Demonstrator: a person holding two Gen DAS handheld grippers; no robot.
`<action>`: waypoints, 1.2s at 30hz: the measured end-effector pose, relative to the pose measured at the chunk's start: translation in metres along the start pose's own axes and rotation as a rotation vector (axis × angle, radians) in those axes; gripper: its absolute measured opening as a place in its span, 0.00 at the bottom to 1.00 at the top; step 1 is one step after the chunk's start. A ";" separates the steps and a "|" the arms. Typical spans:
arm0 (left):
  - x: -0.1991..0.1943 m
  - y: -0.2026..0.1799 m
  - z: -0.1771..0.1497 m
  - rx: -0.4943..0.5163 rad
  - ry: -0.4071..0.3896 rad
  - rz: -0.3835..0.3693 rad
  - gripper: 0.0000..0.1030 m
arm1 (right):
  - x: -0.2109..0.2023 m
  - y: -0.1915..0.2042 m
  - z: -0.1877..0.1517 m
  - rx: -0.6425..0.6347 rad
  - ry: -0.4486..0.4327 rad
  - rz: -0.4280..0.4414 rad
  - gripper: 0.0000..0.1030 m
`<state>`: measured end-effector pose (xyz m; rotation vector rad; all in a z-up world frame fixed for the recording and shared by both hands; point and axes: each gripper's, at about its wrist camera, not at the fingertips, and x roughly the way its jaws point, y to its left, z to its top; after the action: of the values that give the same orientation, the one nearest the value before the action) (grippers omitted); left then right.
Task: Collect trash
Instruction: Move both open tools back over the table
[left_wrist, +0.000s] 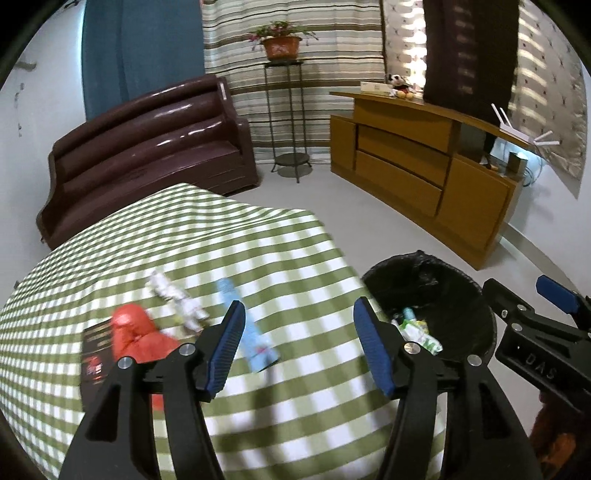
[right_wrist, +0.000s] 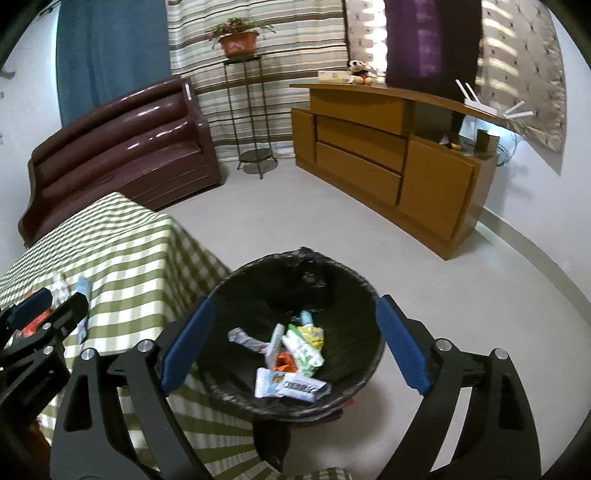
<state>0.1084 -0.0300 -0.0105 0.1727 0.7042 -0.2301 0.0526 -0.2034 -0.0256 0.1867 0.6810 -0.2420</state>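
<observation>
A black-lined trash bin (right_wrist: 332, 291) stands on the floor beside the checked table (left_wrist: 184, 240) and holds several wrappers (right_wrist: 295, 354). My right gripper (right_wrist: 295, 343) is open and empty, held above the bin. My left gripper (left_wrist: 299, 347) is open and empty above the table. On the table lie a light blue wrapper (left_wrist: 255, 339), a crumpled white wrapper (left_wrist: 177, 299), a red crumpled bag (left_wrist: 136, 336) and a dark flat packet (left_wrist: 96, 350). The bin also shows in the left wrist view (left_wrist: 443, 280), with the right gripper's body (left_wrist: 535, 332) at its right.
A dark brown sofa (left_wrist: 147, 147) stands beyond the table. A wooden cabinet (left_wrist: 424, 173) lines the right wall. A metal plant stand (left_wrist: 288, 118) with a potted plant is at the back. Pale floor (right_wrist: 443, 280) surrounds the bin.
</observation>
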 end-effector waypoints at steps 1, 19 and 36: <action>-0.003 0.005 -0.002 -0.007 0.000 0.007 0.60 | -0.001 0.005 -0.001 -0.008 0.001 0.006 0.85; -0.054 0.120 -0.039 -0.161 0.002 0.180 0.68 | -0.020 0.092 -0.015 -0.133 0.048 0.172 0.85; -0.019 0.139 -0.050 -0.178 0.111 0.222 0.69 | -0.019 0.104 -0.024 -0.155 0.073 0.196 0.85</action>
<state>0.1006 0.1179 -0.0248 0.0928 0.8052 0.0549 0.0536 -0.0950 -0.0222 0.1136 0.7453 0.0061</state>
